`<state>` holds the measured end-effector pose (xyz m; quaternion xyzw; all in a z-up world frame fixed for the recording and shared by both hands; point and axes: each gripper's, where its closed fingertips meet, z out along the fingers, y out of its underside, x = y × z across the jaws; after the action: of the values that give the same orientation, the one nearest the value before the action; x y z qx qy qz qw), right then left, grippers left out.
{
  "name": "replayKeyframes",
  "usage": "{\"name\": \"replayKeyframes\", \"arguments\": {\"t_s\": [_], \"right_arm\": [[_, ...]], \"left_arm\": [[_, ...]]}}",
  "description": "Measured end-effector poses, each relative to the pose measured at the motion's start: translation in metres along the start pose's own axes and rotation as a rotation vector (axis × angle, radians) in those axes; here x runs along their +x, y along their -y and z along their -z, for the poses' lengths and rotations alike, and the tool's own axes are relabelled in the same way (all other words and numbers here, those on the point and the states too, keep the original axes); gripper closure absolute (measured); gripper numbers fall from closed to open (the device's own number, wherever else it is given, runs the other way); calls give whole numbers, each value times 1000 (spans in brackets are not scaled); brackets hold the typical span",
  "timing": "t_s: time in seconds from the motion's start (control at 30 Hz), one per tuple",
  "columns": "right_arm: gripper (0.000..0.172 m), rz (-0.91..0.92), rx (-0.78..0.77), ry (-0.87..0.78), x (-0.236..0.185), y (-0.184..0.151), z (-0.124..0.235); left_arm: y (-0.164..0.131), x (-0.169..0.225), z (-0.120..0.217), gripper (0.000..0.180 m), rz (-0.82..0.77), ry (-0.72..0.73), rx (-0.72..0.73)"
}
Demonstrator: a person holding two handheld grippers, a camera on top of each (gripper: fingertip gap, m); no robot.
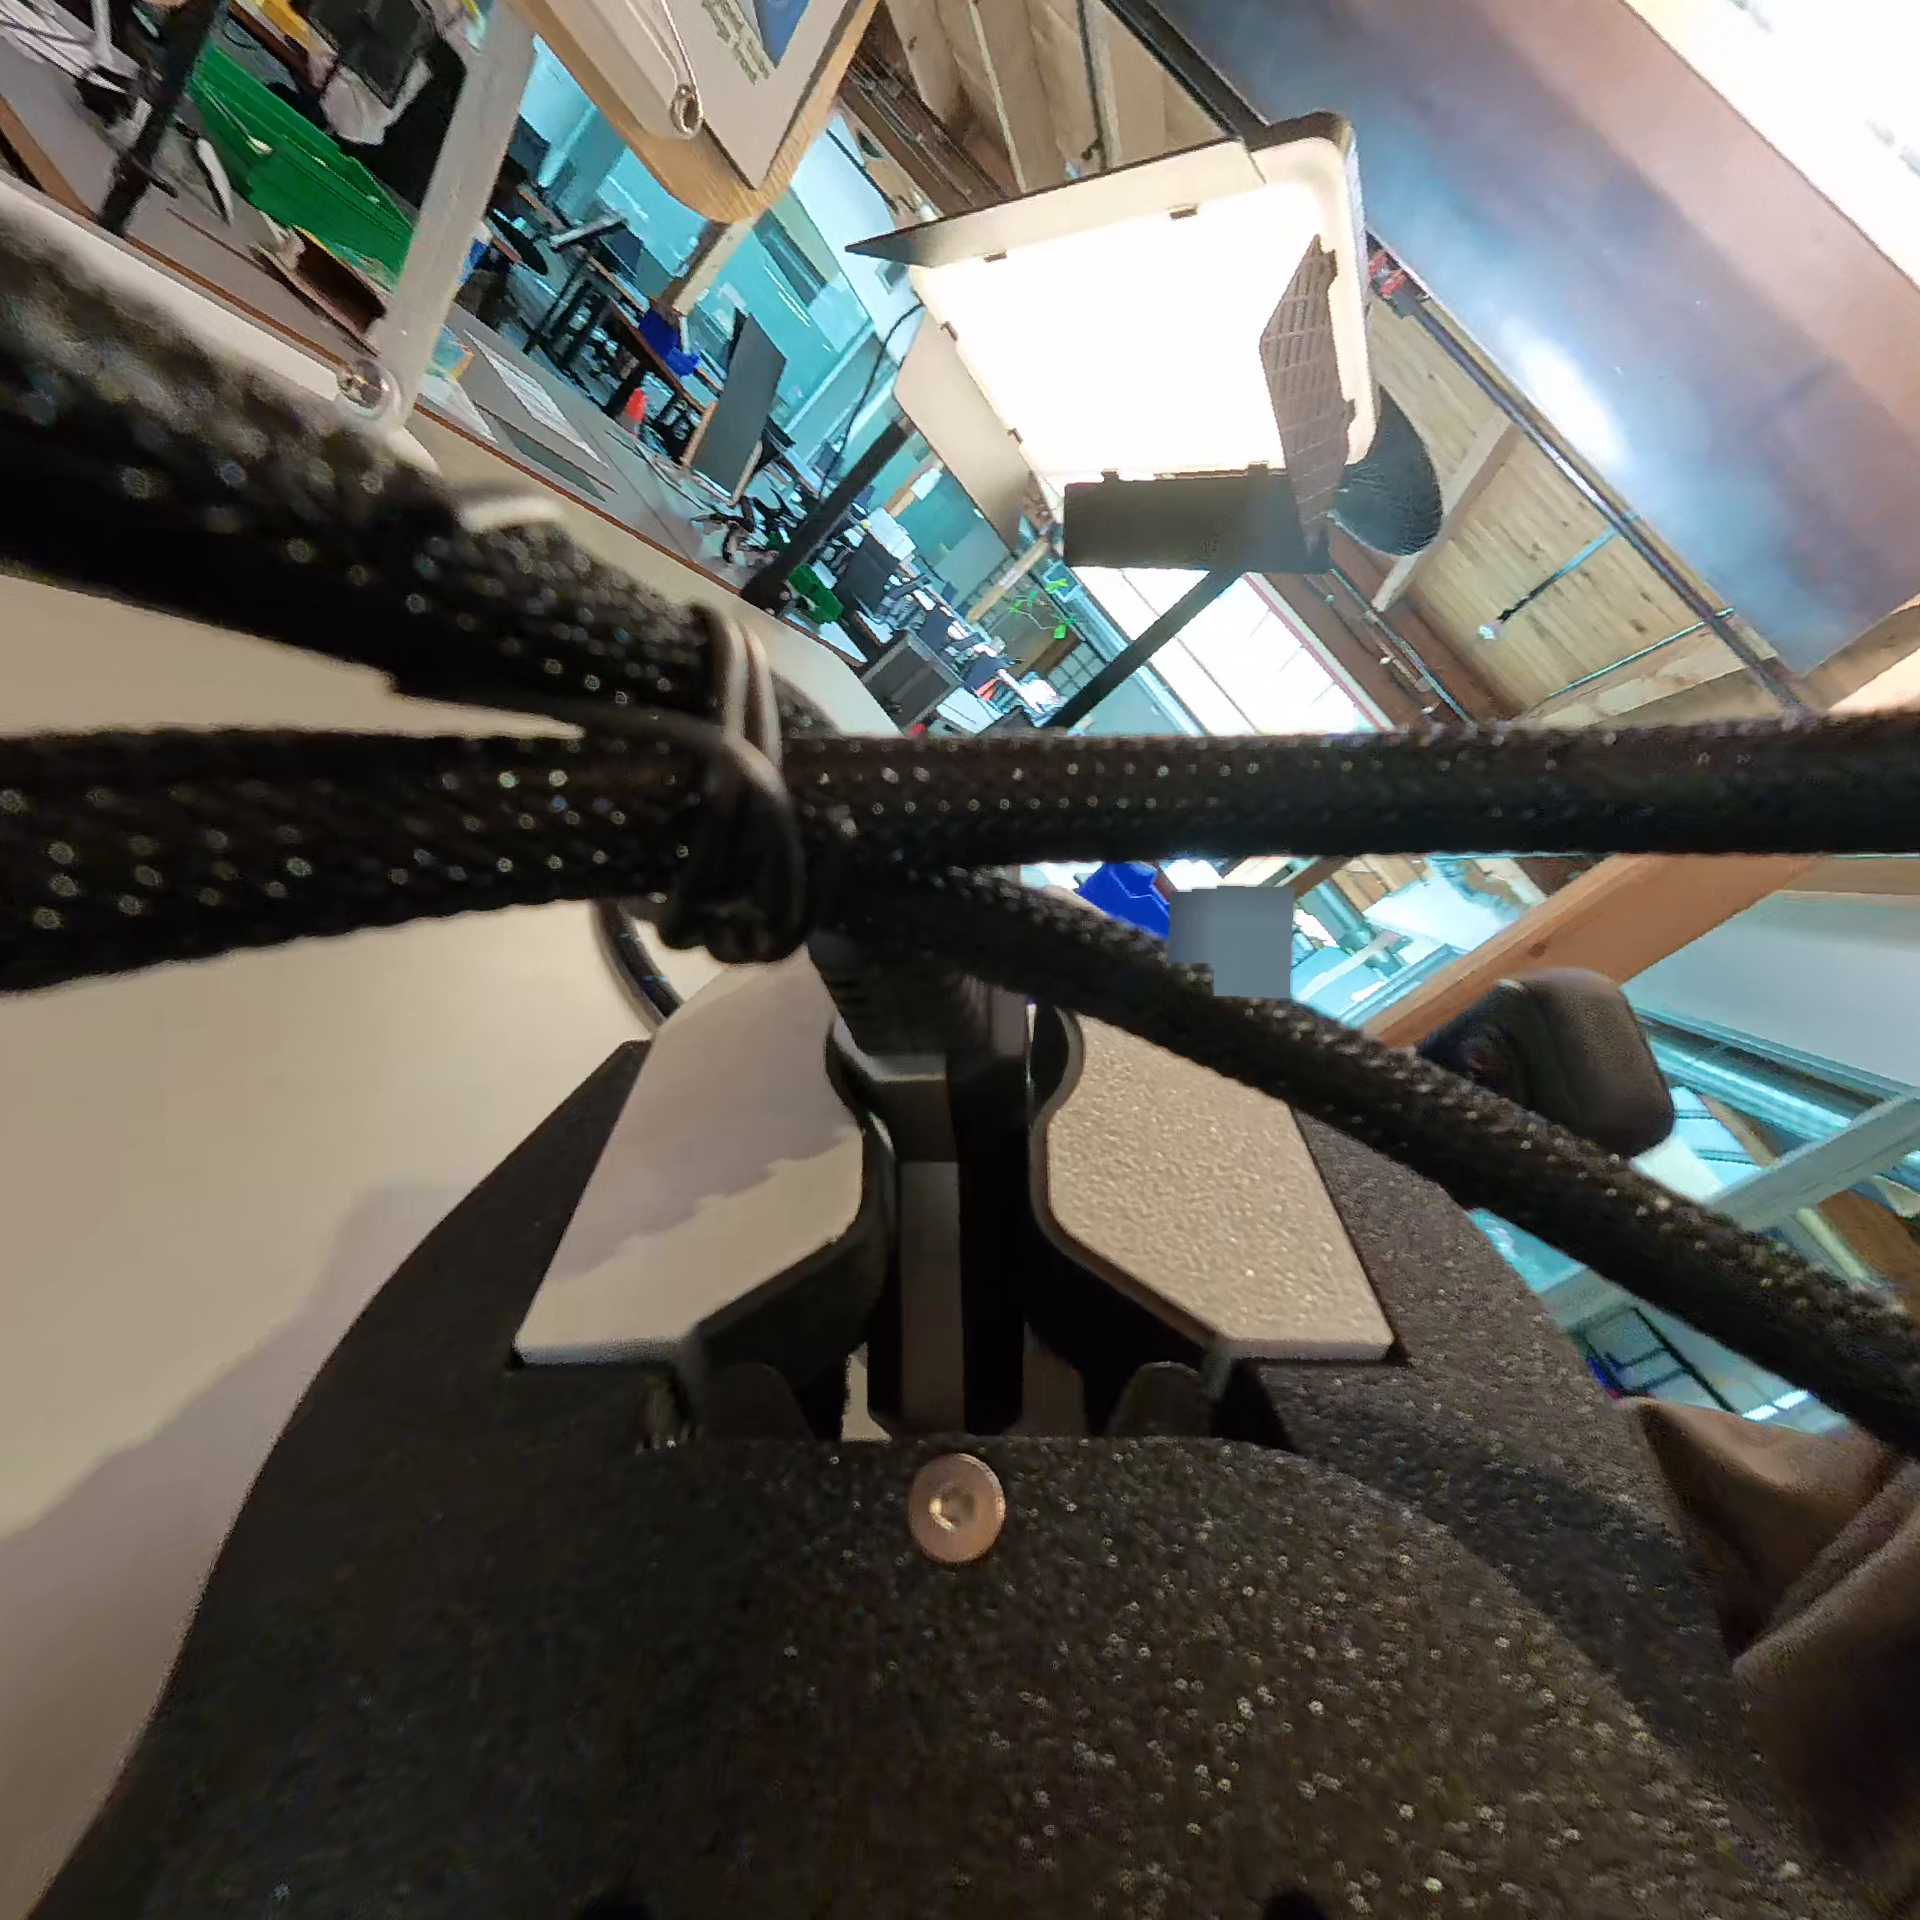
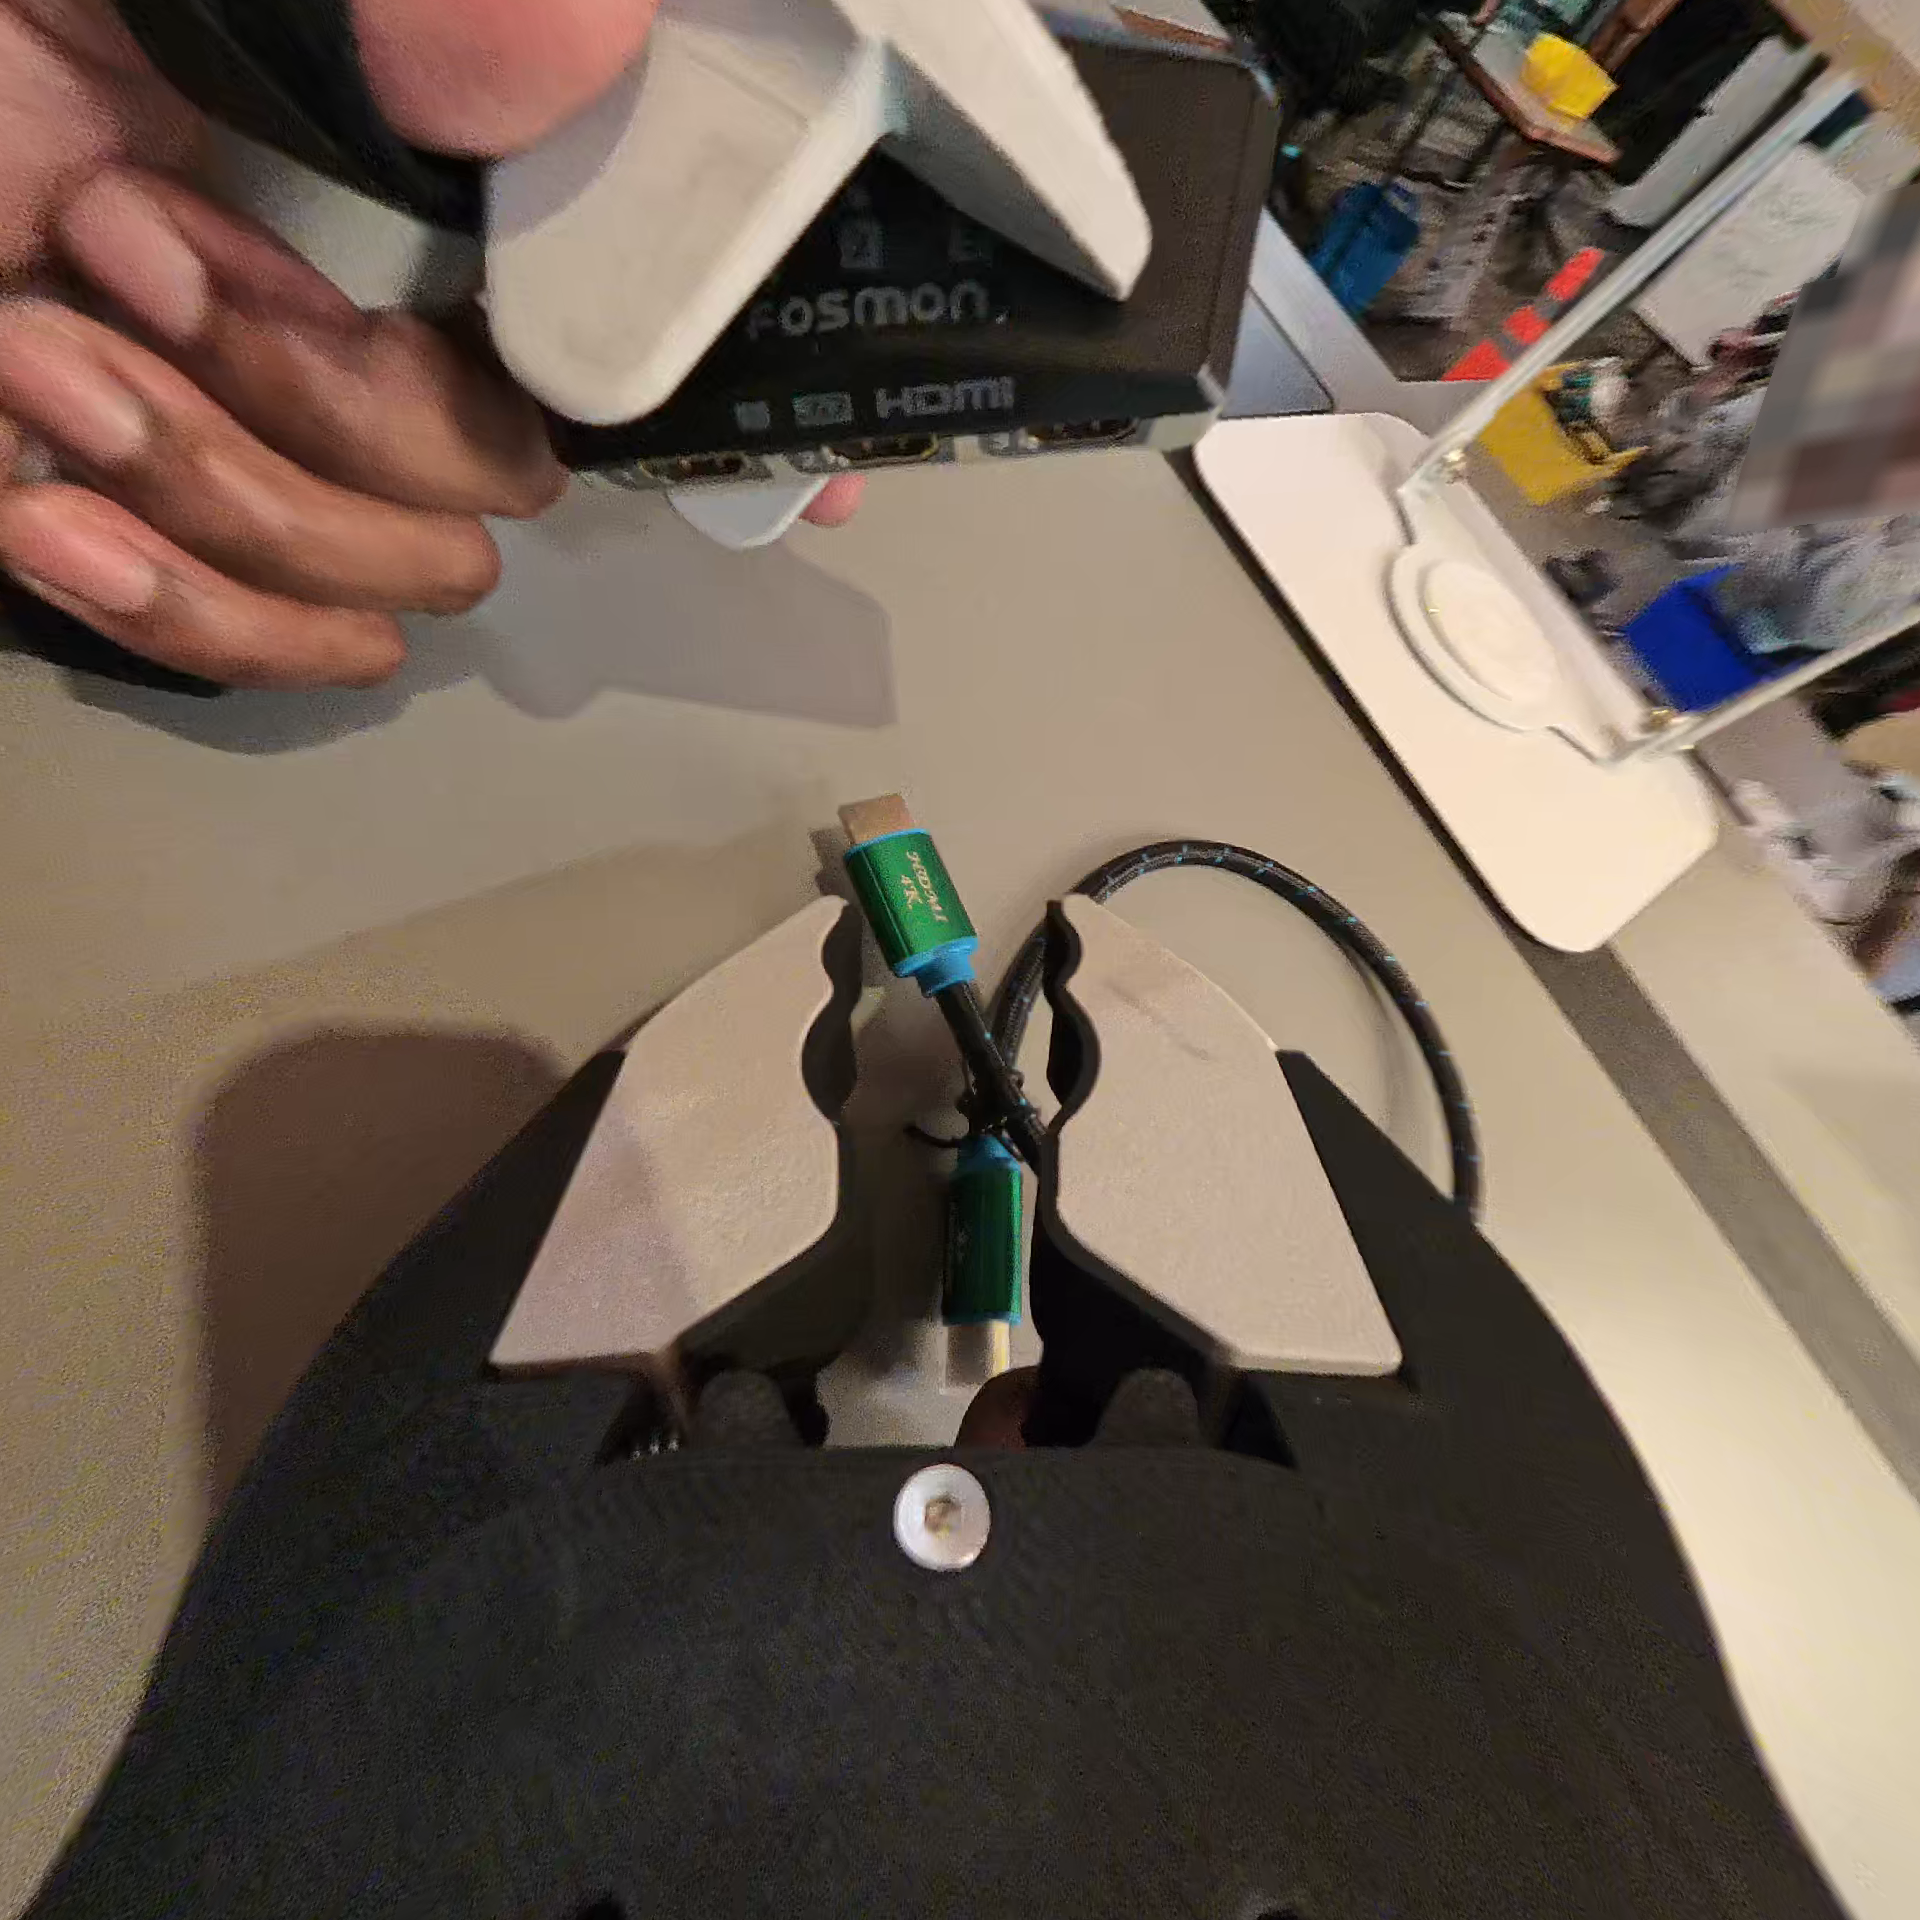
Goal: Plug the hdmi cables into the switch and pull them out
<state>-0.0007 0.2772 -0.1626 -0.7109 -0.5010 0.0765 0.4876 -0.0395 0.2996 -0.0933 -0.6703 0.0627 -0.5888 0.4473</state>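
The right gripper (image 2: 945, 920) hangs over a grey table (image 2: 312, 883) with its jaws apart. A short braided cable (image 2: 1340, 935) with green plugs lies on the table beneath it. The front plug (image 2: 907, 902) lies in the gap at the fingertips, tilted, its metal tip pointing away past them. It sits nearer the left finger (image 2: 727, 1122); neither pad presses on it, and a gap shows on both sides. The cable runs back between the fingers, loops out to the right around the right finger (image 2: 1195, 1143), and returns. The rear plug (image 2: 982, 1236) lies deep between the fingers, close to the gripper body, metal end toward the camera.

Ahead, the left gripper (image 2: 810, 260) clamps a black switch box (image 2: 935, 343) between its white fingers, above the table. A hand (image 2: 208, 416) is beside the box on the left. A white stand base (image 2: 1455, 675) rests on the table to the right.

In the left wrist view, the left gripper's (image 1: 961, 1039) fingers close on a black block, the box seen edge-on. Thick black sleeved cables (image 1: 1247, 800) cross just beyond the tips. A lit lamp panel (image 1: 1132, 332) hangs overhead.
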Motion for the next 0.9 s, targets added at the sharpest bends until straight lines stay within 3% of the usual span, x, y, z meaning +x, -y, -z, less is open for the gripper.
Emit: {"name": "replayKeyframes", "arguments": {"t_s": [0.23,0.4,0.67,0.8,0.9], "right_arm": [[124,-60,-44,222,-4,-11,-3],[129,-38,-106,261,-10,-18,-9],[156,-56,-126,139,5,-20,-14],[158,-22,4,-68,26,0,-10],[161,-24,62,-192,34,14,-8]], "left_arm": [[5,-4,-1,156,69,-40,-4],[6,-4,-1,156,86,-55,-7],[0,-5,-4,156,76,-43,-35],[2,-6,-4,156,88,-25,-5],[10,-3,-2,156,202,-85,99]]}}
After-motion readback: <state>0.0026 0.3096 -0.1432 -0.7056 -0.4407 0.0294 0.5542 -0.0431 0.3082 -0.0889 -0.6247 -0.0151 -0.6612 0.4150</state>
